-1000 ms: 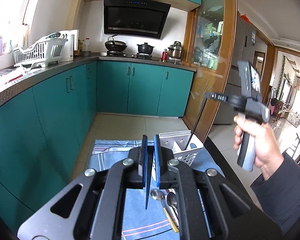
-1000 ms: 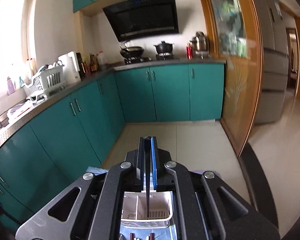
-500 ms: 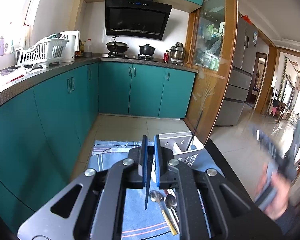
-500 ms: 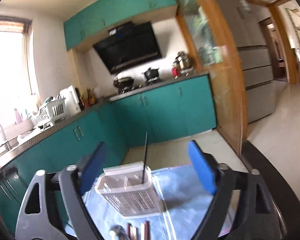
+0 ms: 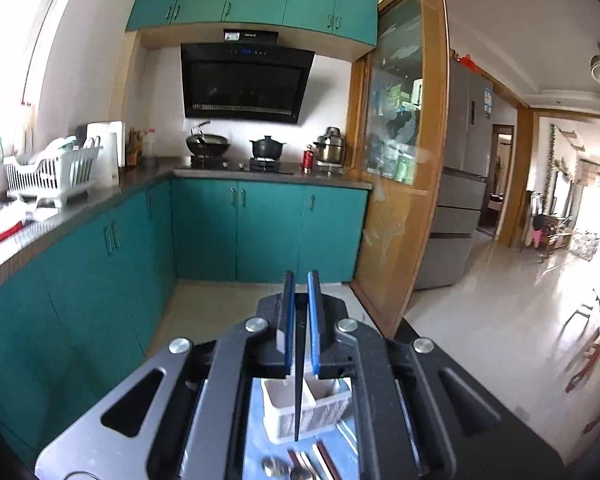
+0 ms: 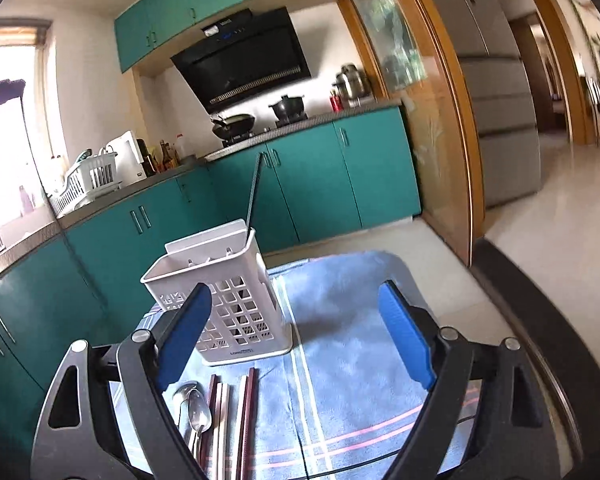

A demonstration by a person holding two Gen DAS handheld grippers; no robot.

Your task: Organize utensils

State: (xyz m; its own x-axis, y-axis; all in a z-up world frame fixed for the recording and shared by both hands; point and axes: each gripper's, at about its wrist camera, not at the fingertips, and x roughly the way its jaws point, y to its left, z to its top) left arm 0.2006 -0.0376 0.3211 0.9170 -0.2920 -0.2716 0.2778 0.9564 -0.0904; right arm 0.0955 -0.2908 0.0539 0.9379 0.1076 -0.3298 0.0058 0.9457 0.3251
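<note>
My left gripper (image 5: 300, 320) is shut on a thin dark chopstick (image 5: 298, 392) that hangs down above the white utensil caddy (image 5: 320, 408). My right gripper (image 6: 296, 344) is open and empty, low over the blue cloth (image 6: 352, 320), in front of the caddy (image 6: 228, 296). One dark chopstick (image 6: 254, 192) stands in the caddy's back right compartment. Spoons (image 6: 196, 404) and several chopsticks (image 6: 244, 412) lie on the cloth in front of the caddy; they also show in the left wrist view (image 5: 300, 464).
The cloth lies on a dark table whose edge (image 6: 540, 320) curves at the right. Teal cabinets (image 6: 312, 184) and a counter with a white dish rack (image 6: 88, 176) stand beyond. Tiled floor lies past the table's far edge.
My right gripper opened, left its chopstick standing in the caddy, and dropped back low over the cloth. My left gripper moved over the caddy with its chopstick.
</note>
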